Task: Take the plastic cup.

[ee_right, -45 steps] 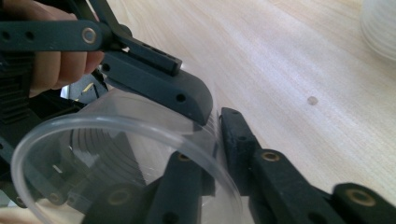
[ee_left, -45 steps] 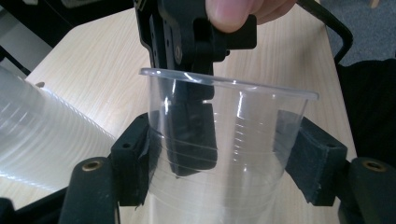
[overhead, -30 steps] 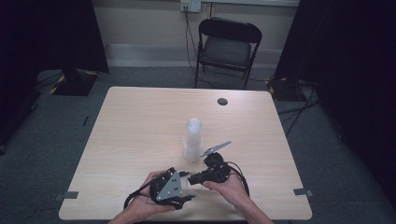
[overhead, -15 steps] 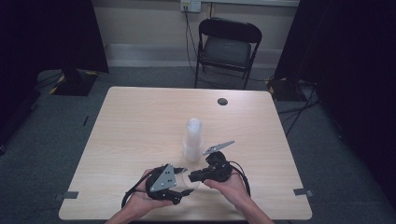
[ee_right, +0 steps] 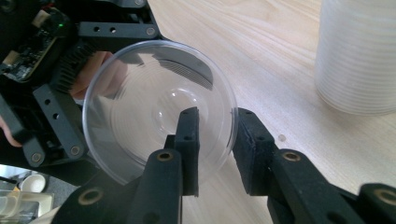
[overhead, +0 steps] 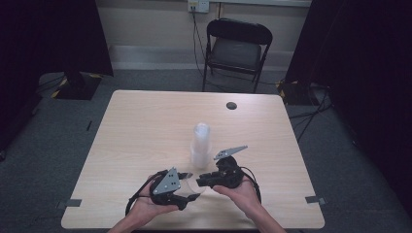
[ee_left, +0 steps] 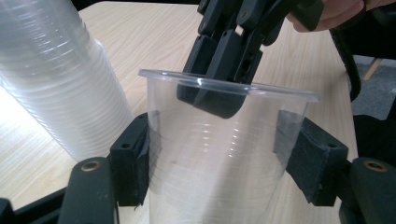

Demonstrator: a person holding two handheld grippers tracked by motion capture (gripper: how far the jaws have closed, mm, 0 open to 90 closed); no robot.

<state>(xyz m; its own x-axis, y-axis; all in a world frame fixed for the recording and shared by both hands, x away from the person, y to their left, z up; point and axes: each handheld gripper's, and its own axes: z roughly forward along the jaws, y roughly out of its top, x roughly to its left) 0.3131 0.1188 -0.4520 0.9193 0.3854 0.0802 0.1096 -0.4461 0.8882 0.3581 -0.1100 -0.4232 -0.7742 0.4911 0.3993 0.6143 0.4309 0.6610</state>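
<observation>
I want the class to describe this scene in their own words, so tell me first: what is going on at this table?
A person is working with two hand-held tongs at a wooden table. The left tongs clamp a clear plastic cup by its sides. The right tongs straddle that cup's rim, one jaw inside and one outside, and their jaws have just been opening, so they seem to be letting go or adjusting. A stack of clear plastic cups stands upright just behind them.
</observation>
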